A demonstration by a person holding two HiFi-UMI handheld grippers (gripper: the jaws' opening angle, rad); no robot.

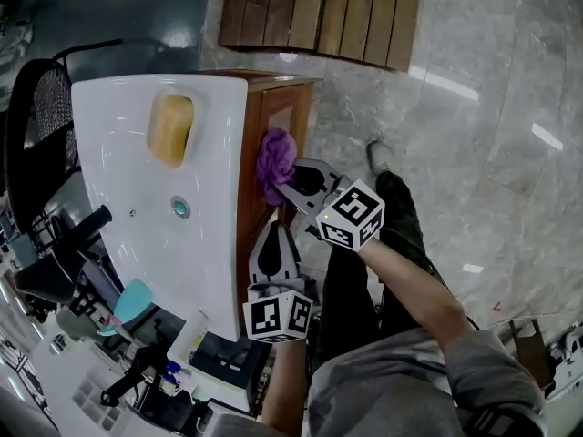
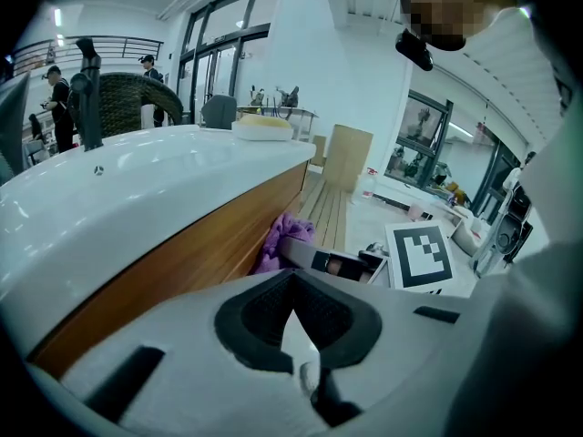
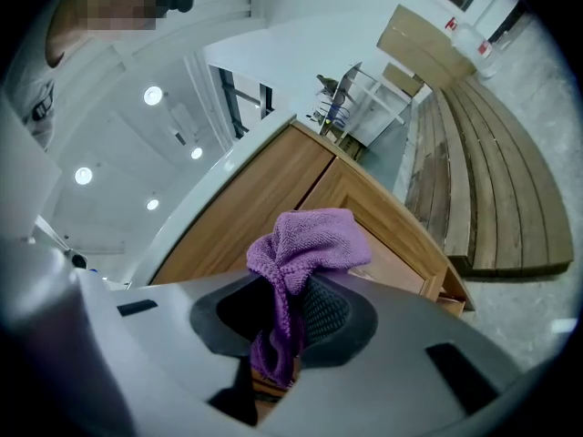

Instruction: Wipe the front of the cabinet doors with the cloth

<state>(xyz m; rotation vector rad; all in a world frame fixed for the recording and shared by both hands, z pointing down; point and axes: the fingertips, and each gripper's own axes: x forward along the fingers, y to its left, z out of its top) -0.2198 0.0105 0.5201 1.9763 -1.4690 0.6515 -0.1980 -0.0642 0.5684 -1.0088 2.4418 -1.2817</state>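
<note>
A purple cloth is bunched against the front of the wooden cabinet door, just below the white sink top. My right gripper is shut on the cloth, whose tail hangs down between the pads; the door panel stands right behind it. My left gripper hovers lower along the same cabinet front, shut and holding nothing. In the left gripper view its jaws are together, with the cabinet's wood face on the left and the cloth ahead.
The white sink top carries a yellow sponge and a drain. A slatted wooden platform lies on the marble floor beyond. A black mesh chair and cluttered gear sit to the left. My shoe rests nearby.
</note>
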